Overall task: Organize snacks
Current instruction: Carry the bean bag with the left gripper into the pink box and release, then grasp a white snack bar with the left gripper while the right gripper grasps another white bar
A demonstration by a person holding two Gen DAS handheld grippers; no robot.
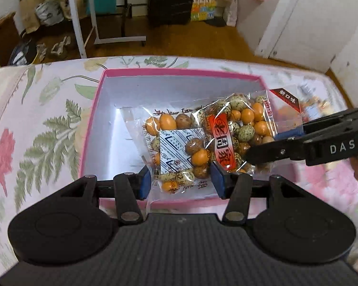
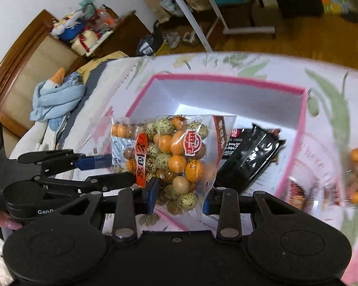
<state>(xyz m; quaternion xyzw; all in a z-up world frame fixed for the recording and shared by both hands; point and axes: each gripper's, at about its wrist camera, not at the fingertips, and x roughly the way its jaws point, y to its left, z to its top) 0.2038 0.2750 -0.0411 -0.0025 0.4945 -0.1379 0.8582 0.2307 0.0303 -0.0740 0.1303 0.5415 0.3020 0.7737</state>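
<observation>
Box [image 1: 93,128] on bedspread [image 1: 35,124], two nut bags [image 1: 241,128] [image 1: 176,152] over it

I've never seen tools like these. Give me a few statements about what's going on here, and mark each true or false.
1. The left gripper grips a clear nut bag. True.
2. The right gripper is empty. False: it grips a second nut bag.
3. The box has a blue rim. False: the rim is pink.
4. A black packet lies in the box. True.
5. The cloth under the box is plain white. False: it has a flower and leaf print.
</observation>
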